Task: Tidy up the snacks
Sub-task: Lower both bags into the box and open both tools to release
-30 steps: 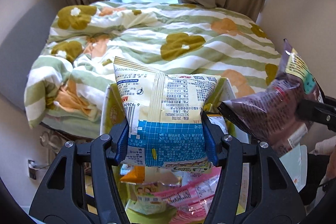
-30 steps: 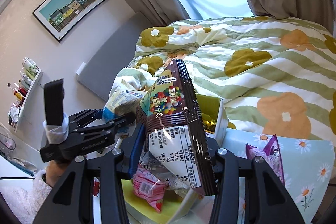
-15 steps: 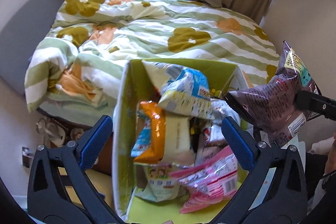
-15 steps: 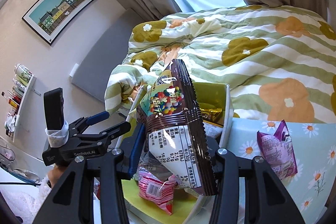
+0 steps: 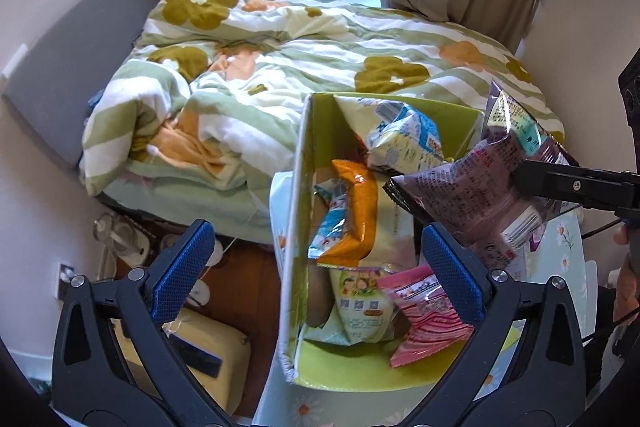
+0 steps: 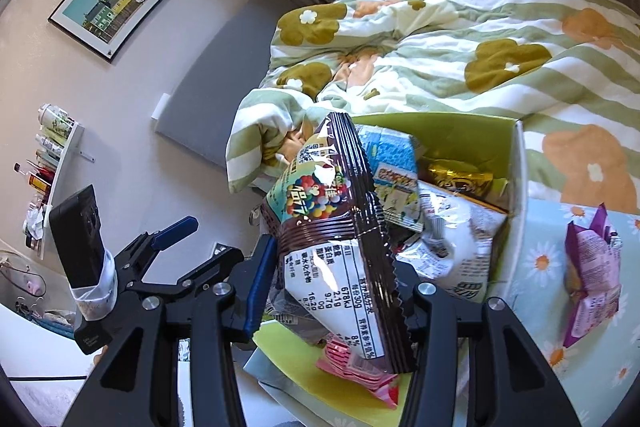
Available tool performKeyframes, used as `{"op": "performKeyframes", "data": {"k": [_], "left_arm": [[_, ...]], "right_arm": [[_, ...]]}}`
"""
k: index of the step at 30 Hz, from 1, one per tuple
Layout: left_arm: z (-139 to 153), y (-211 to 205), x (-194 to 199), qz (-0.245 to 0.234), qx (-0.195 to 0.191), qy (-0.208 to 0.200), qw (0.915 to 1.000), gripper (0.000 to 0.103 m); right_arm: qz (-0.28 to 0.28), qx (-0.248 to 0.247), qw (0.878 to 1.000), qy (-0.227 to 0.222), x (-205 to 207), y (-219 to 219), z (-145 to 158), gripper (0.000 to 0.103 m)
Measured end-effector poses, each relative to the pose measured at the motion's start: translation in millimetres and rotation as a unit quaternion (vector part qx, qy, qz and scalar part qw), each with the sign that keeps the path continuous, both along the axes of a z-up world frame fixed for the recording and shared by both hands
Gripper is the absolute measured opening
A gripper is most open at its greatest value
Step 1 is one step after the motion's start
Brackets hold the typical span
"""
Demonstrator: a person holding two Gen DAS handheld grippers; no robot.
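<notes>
A green-lined box (image 5: 294,227) holds several snack packets: a blue-and-white one (image 5: 404,143) at the back, an orange one (image 5: 356,211) and a pink one (image 5: 424,315). My left gripper (image 5: 316,275) is open and empty above the box's left wall. My right gripper (image 6: 328,291) is shut on a dark brown candy bag (image 6: 340,239) and holds it over the box (image 6: 518,179). The bag also shows in the left wrist view (image 5: 488,187) at the box's right side.
A purple snack packet (image 6: 592,267) lies on the daisy-print tablecloth (image 6: 548,259) right of the box. A bed with a flowered quilt (image 5: 300,47) stands behind. A yellow case (image 5: 208,351) sits on the floor to the left.
My left gripper opened and let the blue-and-white packet drop into the box, then drew back to the left. My right gripper moved the brown bag closer over the box.
</notes>
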State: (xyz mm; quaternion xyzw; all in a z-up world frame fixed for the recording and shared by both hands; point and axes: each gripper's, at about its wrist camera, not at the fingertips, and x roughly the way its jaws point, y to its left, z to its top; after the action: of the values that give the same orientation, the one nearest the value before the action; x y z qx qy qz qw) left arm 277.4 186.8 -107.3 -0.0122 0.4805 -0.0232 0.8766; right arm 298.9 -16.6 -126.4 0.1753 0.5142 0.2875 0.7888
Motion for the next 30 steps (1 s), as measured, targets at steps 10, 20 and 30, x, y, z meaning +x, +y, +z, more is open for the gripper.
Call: {"op": "performKeyframes", "data": {"k": [10,20,30], "left_arm": [[-12.3,-4.2,-10.2,-0.002,0.010,0.009,0.9999,0.102],[22.5,-32.4,-27.8,-0.010,0.018,-0.021,0.9996,0.102],[65.6,-90.9,-70.7,0.007,0.055,-0.061,0.9966,0.102]], "right_arm": [[-0.020,-0.078,0.994,-0.070,-17.6,-1.4,7.6,0.103],[-0.027,-0.094,0.989,-0.112,-42.8,-23.9,33.7,0.103],[-0.031,-0.139,0.974,-0.175,-93.0,-73.6,78.8,0.103]]}}
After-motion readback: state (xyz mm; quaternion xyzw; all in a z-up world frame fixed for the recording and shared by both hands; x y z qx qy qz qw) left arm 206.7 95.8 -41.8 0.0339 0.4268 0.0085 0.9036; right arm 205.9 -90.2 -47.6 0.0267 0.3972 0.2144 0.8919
